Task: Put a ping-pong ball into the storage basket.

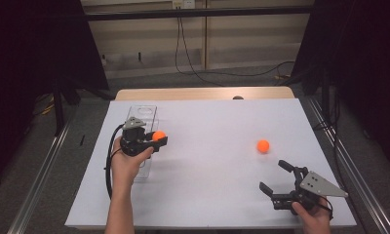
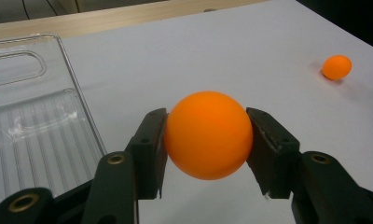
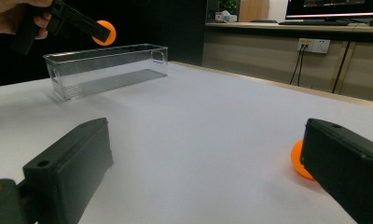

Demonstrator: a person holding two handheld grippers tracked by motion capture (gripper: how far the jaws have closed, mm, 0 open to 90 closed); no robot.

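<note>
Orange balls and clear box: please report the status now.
Left claw shut on orange ball, beside clear box. Right claw open, empty. Second ball on table; path unobstructed.

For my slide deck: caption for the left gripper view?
Left tool clamps an orange ball above the white table, clear bin alongside, second ball beyond.

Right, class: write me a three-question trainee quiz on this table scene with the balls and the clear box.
1. True or false: the left gripper holds an orange ball.
2. Where does the second ball lie? A) in the clear box B) on the white table C) between the jaws of the right gripper
3. How do the right gripper's jaws stand?

Key: 1 true. 2 B. 3 open, nothing between them.
</note>
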